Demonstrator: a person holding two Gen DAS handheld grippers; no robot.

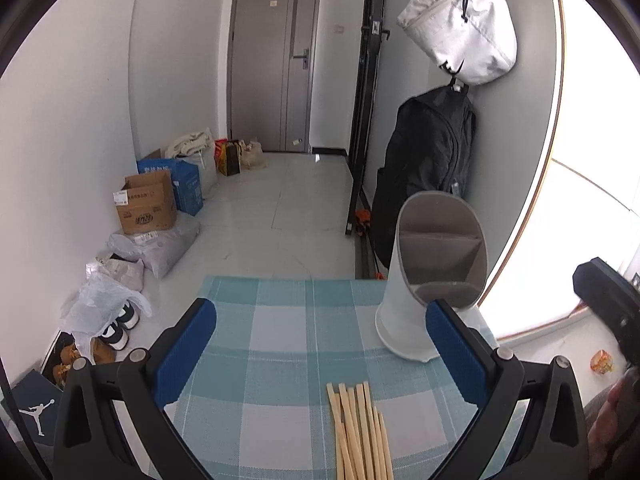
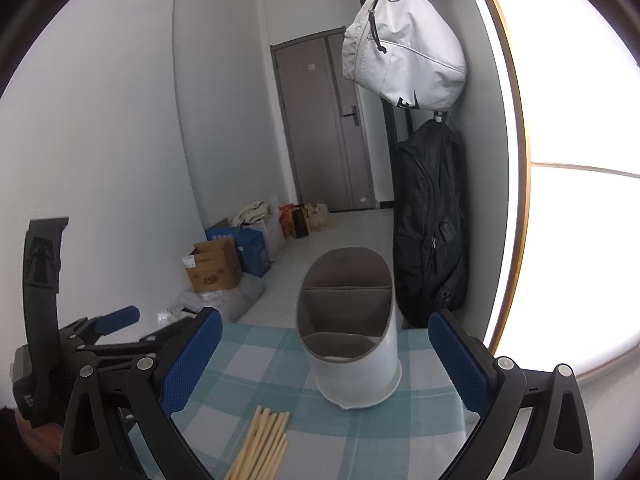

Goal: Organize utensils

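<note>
I have both grippers hovering over the counter (image 1: 280, 344), which is covered by a blue and white checked cloth. The left gripper (image 1: 320, 344) has its jaws spread wide and released, with nothing between the blue pads (image 1: 184, 356). The right gripper (image 2: 326, 356) is the same: jaws wide apart, gripping nothing.

The chopsticks (image 1: 360, 432) lie flat on the cloth in a loose bundle, side by side. In the left wrist view they sit low in the frame, between the two fingers and a little toward the right one. In the right wrist view the chopsticks (image 2: 262, 444) lie near the bottom edge, closer to the left finger, angled slightly.

The holder (image 2: 352, 332) stands upright on the cloth beyond the chopsticks, apart from them. It is a white oval container with a grey inside, split by dividers into compartments; I see nothing in the parts that show. In the left wrist view the holder (image 1: 424, 280) stands toward the far right corner of the counter, partly behind the right finger.

From the right wrist camera I can see the left gripper (image 2: 116, 320) off to the left, above the counter's edge.

Behind the counter, a white bag (image 2: 404, 48) and a black backpack (image 2: 432, 224) hang on the wall, and cardboard boxes (image 1: 148, 204) sit on the floor (image 1: 280, 208) along the left wall.
</note>
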